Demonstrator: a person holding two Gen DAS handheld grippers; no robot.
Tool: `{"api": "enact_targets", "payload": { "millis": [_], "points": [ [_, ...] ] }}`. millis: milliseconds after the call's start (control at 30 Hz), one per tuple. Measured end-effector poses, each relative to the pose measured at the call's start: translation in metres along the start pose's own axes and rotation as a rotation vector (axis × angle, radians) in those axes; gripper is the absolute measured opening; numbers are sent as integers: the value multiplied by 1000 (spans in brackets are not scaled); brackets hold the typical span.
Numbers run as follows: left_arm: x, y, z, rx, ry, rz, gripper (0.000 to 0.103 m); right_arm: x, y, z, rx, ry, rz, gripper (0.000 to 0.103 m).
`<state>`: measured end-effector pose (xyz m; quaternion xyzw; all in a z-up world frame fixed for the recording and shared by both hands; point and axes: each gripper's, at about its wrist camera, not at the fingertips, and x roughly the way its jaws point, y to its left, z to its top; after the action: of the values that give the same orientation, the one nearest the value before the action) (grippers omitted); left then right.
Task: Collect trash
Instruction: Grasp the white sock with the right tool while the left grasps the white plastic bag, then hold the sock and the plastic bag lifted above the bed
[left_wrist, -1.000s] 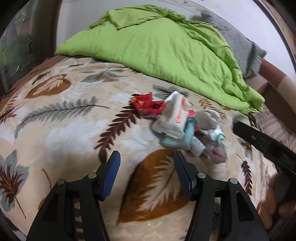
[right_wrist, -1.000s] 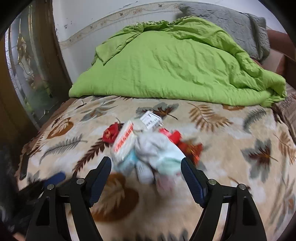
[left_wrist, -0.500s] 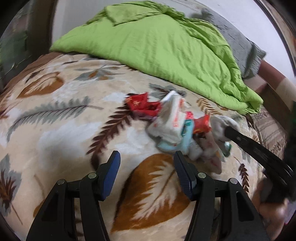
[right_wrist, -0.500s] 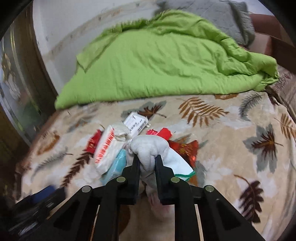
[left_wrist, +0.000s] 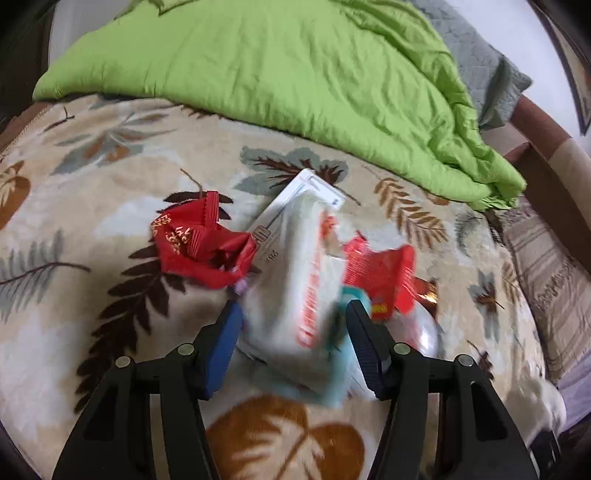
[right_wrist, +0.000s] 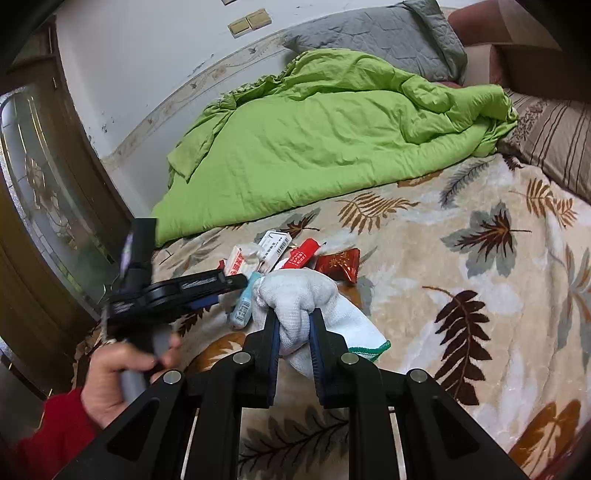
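Observation:
A pile of trash lies on the leaf-patterned blanket (left_wrist: 92, 295): a crumpled red wrapper (left_wrist: 199, 245), a white packet with red print (left_wrist: 299, 291), a white box (left_wrist: 295, 195), another red wrapper (left_wrist: 384, 273) and a pale blue packet (right_wrist: 242, 306). My left gripper (left_wrist: 293, 332) is open with the white packet between its fingers. My right gripper (right_wrist: 293, 328) is shut on a white cloth glove with a green cuff (right_wrist: 306, 306) and holds it up just in front of the pile. The left gripper (right_wrist: 177, 291) also shows in the right wrist view, reaching into the pile.
A green quilt (right_wrist: 325, 136) is heaped at the back of the bed, with a grey pillow (right_wrist: 384, 33) behind it. A striped pillow (right_wrist: 554, 140) lies at the right. A wooden glass-panelled door (right_wrist: 40, 206) stands at the left.
My left gripper has moved forward into the pile and now straddles the white packet. My right gripper, shut on the glove, has pulled it back and up from the pile.

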<state>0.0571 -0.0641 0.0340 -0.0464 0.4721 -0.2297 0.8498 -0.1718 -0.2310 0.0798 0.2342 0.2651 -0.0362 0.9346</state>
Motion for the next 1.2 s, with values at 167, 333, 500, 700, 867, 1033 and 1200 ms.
{"api": "enact_targets", "payload": {
  "millis": [167, 333, 500, 700, 867, 1033, 1200],
  "points": [
    [14, 9, 8, -32, -4, -21, 52, 6, -3, -2, 24, 27, 23, 17],
    [0, 3, -1, 7, -20, 2, 44, 9, -2, -3, 28, 29, 28, 17],
    [-41, -5, -18, 41, -65, -6, 44, 7, 3, -3, 6, 20, 26, 17],
    [-97, -7, -61, 59, -97, 5, 44, 1, 21, -11, -51, 11, 32, 17],
    [-133, -5, -111, 81, -121, 53, 44, -8, 34, -24, -83, 20, 59, 17],
    [-153, -4, -138, 97, -192, 92, 44, -21, 34, -33, -84, 25, 79, 17],
    [-151, -6, -141, 115, -213, 117, 44, -25, 26, -37, -52, 41, 88, 17]
  ]
}}
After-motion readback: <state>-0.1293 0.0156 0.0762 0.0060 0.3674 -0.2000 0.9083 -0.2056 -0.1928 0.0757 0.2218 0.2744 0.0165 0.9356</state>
